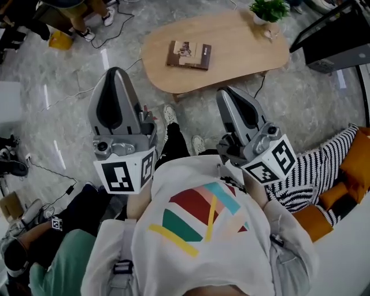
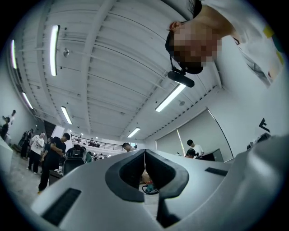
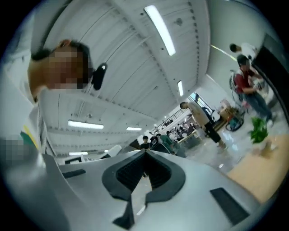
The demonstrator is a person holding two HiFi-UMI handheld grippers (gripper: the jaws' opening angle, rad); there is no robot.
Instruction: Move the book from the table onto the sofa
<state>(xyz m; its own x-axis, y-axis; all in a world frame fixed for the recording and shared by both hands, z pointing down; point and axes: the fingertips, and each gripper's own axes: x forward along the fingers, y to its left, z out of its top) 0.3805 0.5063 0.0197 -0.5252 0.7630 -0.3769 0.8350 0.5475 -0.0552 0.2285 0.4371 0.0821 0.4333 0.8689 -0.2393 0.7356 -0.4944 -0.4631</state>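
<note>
Our left claw (image 1: 115, 71) is clenched and empty, the book (image 1: 189, 55) lies flat on the tabletop (image 1: 243, 52) well ahead, our right claw (image 1: 224, 92) is clenched too, so we fear unopened claws would only push it, never carry it to the sofa (image 1: 350, 254).

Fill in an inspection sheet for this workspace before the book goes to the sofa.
Surface: pale oval wooden table, on grey marbled floor.
Job's things: book lies flat on the table; sofa at right carries striped cloth and orange cushions.
Clutter: potted plant at the table's far end.
Grippers: left gripper and right gripper both shut, empty, short of the table.
Cables: black cables trail across the floor.
Surroundings: people sitting at lower left.
</note>
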